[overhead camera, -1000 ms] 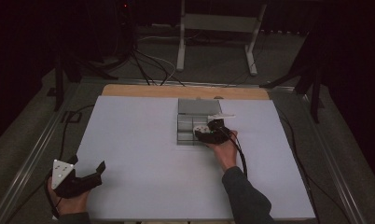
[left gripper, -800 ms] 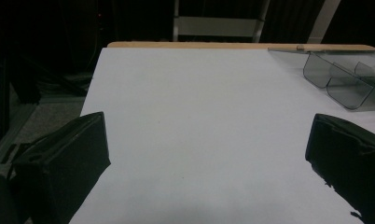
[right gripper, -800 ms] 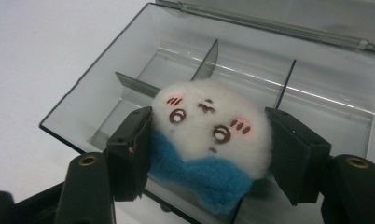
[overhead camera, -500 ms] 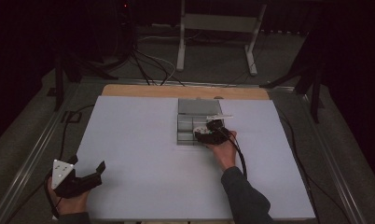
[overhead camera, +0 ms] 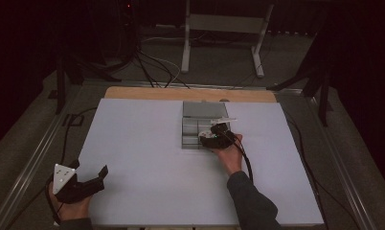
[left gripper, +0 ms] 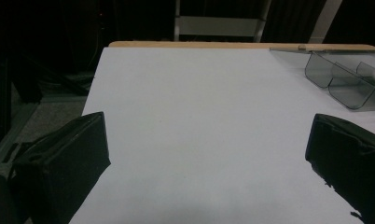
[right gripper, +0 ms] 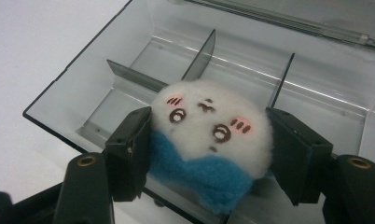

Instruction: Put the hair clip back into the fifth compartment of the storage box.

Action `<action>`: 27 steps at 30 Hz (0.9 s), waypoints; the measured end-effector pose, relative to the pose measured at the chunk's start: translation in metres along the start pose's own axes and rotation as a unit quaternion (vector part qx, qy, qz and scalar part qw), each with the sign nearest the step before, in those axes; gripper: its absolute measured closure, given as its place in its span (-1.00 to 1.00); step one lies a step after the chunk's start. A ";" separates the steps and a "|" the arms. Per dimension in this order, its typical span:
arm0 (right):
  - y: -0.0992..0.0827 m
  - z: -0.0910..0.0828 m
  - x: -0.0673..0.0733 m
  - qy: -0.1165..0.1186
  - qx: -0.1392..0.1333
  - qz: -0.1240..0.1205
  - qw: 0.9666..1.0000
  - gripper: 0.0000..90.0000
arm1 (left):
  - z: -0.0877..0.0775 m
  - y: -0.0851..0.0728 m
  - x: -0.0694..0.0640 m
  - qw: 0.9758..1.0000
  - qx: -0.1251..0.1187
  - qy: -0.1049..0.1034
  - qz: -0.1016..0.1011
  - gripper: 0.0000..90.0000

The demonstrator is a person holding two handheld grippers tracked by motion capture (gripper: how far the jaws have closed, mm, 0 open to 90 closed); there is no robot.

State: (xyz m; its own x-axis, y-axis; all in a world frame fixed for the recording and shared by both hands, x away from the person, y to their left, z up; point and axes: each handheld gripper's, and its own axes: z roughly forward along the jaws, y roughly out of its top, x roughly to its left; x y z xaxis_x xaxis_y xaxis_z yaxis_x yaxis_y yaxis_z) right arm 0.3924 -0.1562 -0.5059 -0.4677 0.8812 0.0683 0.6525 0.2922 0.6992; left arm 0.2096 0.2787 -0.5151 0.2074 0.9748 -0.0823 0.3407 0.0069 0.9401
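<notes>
A white plush toy (right gripper: 209, 135) with a drawn face and a blue lower part sits between the jaws of my right gripper (right gripper: 209, 154), which is shut on it. It hangs over the front compartments of a clear grey divided box (right gripper: 129, 70), lid open. In the high view the right gripper (overhead camera: 214, 138) is at the box's (overhead camera: 193, 125) near right corner, mid-table. My left gripper (overhead camera: 92, 179) rests open near the front left corner of the white table (overhead camera: 142, 153), jaws wide with nothing between them (left gripper: 209, 154).
The box (left gripper: 344, 77) shows at the far right in the left gripper view. A wooden strip (overhead camera: 181, 93) edges the table's far side. Cables (overhead camera: 152, 67) and a metal stand (overhead camera: 224, 28) lie on the floor beyond. Metal rails run along both table sides.
</notes>
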 end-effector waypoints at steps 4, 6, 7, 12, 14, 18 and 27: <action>0.001 0.000 0.000 0.000 0.003 -0.001 1.000 -0.25 | 0.000 0.000 0.000 1.000 0.000 0.001 0.001 -0.99; 0.001 0.000 0.000 -0.001 0.005 -0.002 1.000 -0.25 | 0.000 0.000 0.000 1.000 0.000 0.001 0.000 -0.99; 0.001 0.000 0.000 -0.001 0.005 -0.002 1.000 -0.25 | 0.000 0.000 0.000 1.000 0.000 0.001 0.000 -0.99; 0.001 0.000 0.001 -0.004 0.008 -0.005 1.000 -0.29 | 0.000 0.000 0.000 1.000 0.001 0.002 0.002 -0.99; 0.002 0.000 0.002 0.000 0.008 -0.005 1.000 -0.43 | 0.000 0.000 0.000 1.000 0.000 0.002 0.001 -0.99; 0.002 -0.002 0.002 0.009 -0.006 0.000 1.000 -0.63 | 0.000 0.000 0.001 1.000 0.000 0.002 0.001 -0.99; 0.004 -0.010 0.002 0.020 -0.029 0.004 0.999 -0.89 | 0.000 0.000 0.000 1.000 0.000 0.002 0.001 -0.99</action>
State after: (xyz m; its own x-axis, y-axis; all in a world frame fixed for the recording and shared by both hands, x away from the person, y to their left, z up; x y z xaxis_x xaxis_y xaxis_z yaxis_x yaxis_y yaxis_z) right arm 0.3882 -0.1570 -0.4964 -0.4861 0.8679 0.1020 0.6221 0.2617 0.7379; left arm 0.2091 0.2792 -0.5152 0.2035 0.9758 -0.0797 0.3398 0.0059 0.9405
